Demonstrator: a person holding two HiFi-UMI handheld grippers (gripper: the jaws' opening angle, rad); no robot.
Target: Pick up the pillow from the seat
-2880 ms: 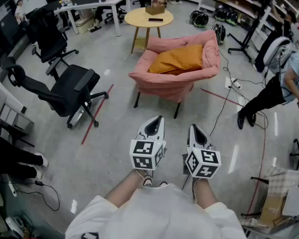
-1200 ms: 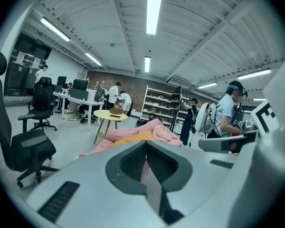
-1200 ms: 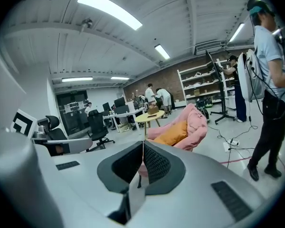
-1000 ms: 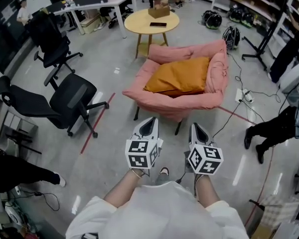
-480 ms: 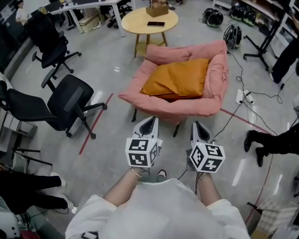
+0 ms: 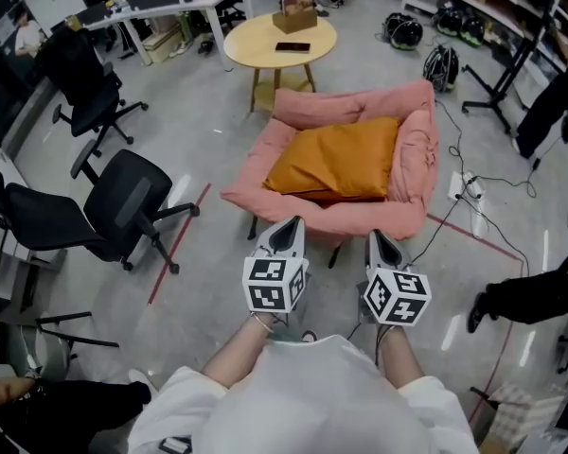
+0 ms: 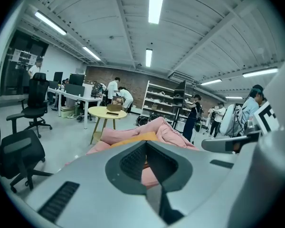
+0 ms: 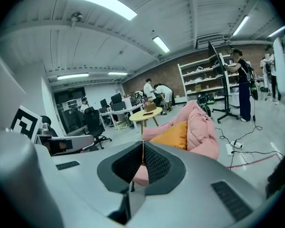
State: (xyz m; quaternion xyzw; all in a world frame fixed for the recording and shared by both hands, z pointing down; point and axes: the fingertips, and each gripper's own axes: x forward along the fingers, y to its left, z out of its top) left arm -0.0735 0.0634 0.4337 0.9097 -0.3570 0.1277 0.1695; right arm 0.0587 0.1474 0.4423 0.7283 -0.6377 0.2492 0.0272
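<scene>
The orange pillow [image 6: 336, 159] fills the pink armchair's [image 6: 418, 154] seat. The left gripper [image 6: 295, 222] and right gripper [image 6: 372, 236], jaws together and empty, hang just before its front edge. Behind it stands a round table [image 6: 279, 38]; a black office chair [image 6: 123, 201] stands to the left.

Bright, even light from ceiling strips [image 7: 156, 1]; soft shadows, glare streaks on floor [image 6: 208, 149]; gripper views fisheye-bent, dark-cornered.

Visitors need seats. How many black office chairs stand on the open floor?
2. The near chair stands left of the pink armchair; the far chair sits farther back, by the white desk. More may be hidden behind that desk.
</scene>
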